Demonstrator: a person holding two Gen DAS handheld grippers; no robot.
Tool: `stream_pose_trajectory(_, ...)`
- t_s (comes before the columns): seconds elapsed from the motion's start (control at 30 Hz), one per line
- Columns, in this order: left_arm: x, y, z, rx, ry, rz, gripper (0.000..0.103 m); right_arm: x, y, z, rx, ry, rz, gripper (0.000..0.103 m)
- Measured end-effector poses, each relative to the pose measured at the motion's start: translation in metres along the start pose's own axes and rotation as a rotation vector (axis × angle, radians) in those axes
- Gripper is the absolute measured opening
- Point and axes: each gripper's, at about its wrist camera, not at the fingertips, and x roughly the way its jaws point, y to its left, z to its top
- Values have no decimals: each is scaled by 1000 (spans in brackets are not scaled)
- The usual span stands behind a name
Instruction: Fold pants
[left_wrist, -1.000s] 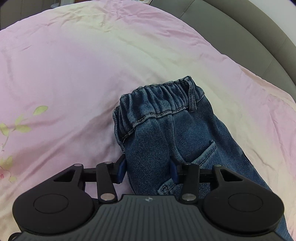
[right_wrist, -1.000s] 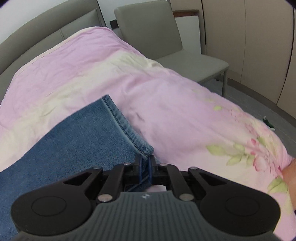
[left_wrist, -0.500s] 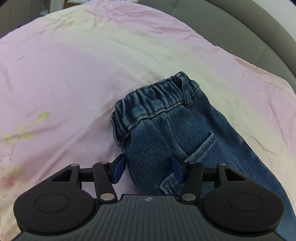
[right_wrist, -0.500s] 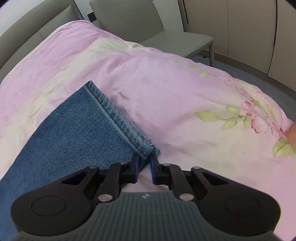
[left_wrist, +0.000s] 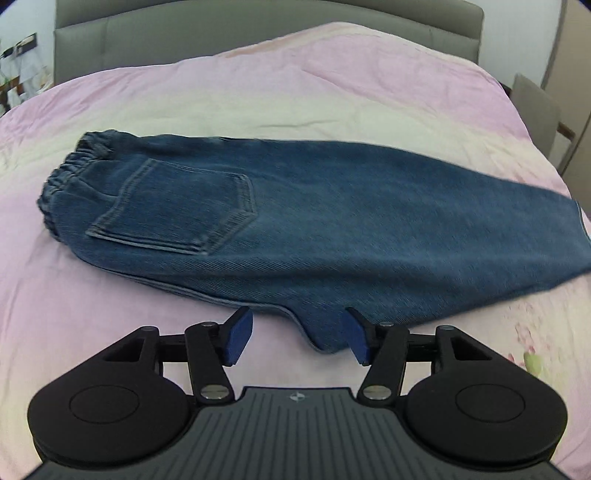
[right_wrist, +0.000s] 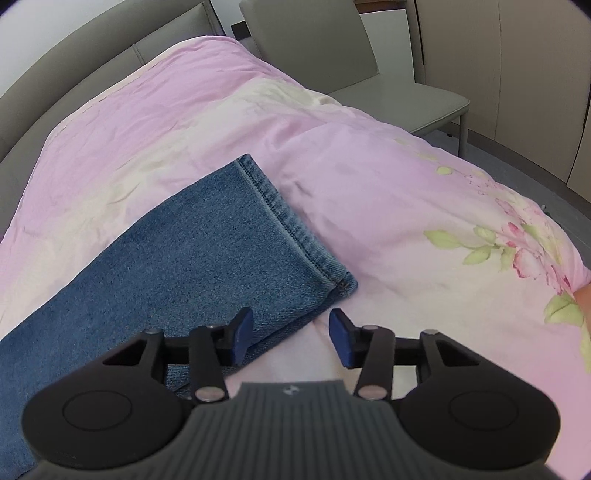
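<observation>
Two sides of the pink floral duvet (left_wrist: 258, 110) lay bare around the blue jeans (left_wrist: 295, 221): a broad stretch ran up to the grey headboard (left_wrist: 258, 26), and another ran from the leg hem (right_wrist: 291, 229) toward the duvet's drooping edge, where a grey chair (right_wrist: 332, 55) stood just beyond. The jeans lay flat on the duvet, folded lengthwise, back pocket (left_wrist: 177, 214) up, elastic waistband (left_wrist: 74, 166) at the left of my left view and the legs running off to the right. My left gripper (left_wrist: 295, 341) stood spread wide and held nothing, the crotch point poking in between its blue pads (left_wrist: 238, 341). My right gripper (right_wrist: 291, 339) was also spread wide and empty; the hem corner lay just ahead of its gap, and denim passed under its left pad.
</observation>
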Motion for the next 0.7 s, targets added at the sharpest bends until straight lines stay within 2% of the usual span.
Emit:
stream_pose_trajectory(0.07, 12, -19, -9, 57, 6, 17, 68, 1, -3, -1, 8, -2, 4, 46)
stream_pose_trajectory(0.13, 22, -37, -16, 122, -16, 85, 68, 1, -5, -2, 4, 0, 10, 48)
stream_pose_trajectory(0.2, 33, -46, -19, 145, -10, 142, 68, 1, -6, -4, -7, 0, 11, 49)
stream_pose_trajectory(0.27, 42, -53, -22, 173, -37, 206, 70, 2, -7, -5, -17, 0, 18, 50)
stream_pose_trajectory(0.33, 43, -54, -22, 153, -80, 259, 69, 4, -9, -6, -18, -3, 17, 50)
stream_pose_trajectory(0.4, 35, -51, -20, 99, -153, 285, 58, 6, -12, -5, -9, -11, 29, 51)
stream_pose_trajectory(0.47, 27, -51, -16, 63, -207, 289, 56, 10, -17, -2, 29, -18, 45, 56)
stream_pose_trajectory(0.5, 27, -52, -14, 61, -210, 297, 54, 13, -20, -1, 58, -18, 54, 58)
stream_pose_trajectory(0.6, 48, -56, -8, 102, -92, 329, 54, 27, -31, 1, 187, -2, 89, 59)
stream_pose_trajectory(0.67, 55, -55, -12, 106, -86, 351, 53, 39, -41, -3, 318, 9, 90, 59)
stream_pose_trajectory(0.7, 54, -54, -13, 96, -95, 343, 48, 44, -45, -5, 365, 1, 95, 59)
